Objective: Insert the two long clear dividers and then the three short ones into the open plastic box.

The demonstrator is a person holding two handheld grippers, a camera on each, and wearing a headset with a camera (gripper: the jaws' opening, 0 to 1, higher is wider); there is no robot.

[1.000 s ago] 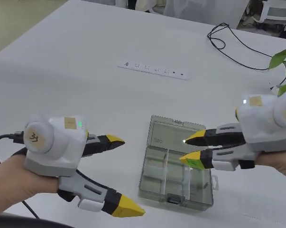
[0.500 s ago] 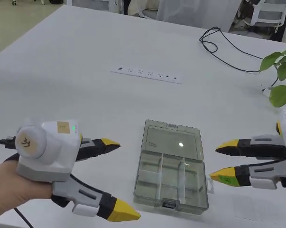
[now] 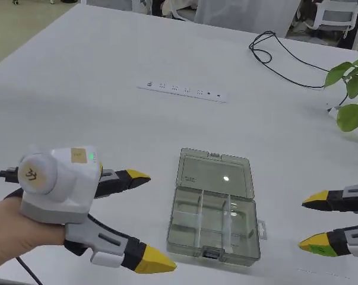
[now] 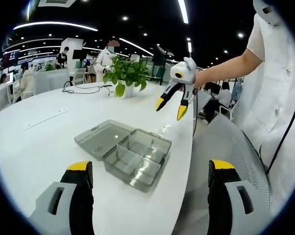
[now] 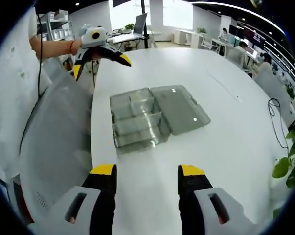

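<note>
The clear plastic box [image 3: 213,221] lies open on the white table, its lid [image 3: 215,172] folded flat behind it. Clear dividers [image 3: 228,215] stand inside and split it into several compartments. My left gripper [image 3: 146,219] hovers open to the left of the box, holding nothing. At the right edge my right gripper [image 3: 312,223] is open and empty, well clear of the box. In the left gripper view the box [image 4: 133,155] sits ahead between my jaws, with the right gripper [image 4: 172,103] beyond it. In the right gripper view the box [image 5: 136,121] lies ahead, with the left gripper [image 5: 101,59] behind it.
A white power strip [image 3: 183,91] lies further back on the table [image 3: 95,71]. A black cable [image 3: 279,56] loops at the back right beside a green plant [image 3: 349,89]. The table's near edge runs just in front of the box.
My right gripper has drawn back to the right, from over the box to the frame's edge. The left gripper has hardly moved. The box stays put.
</note>
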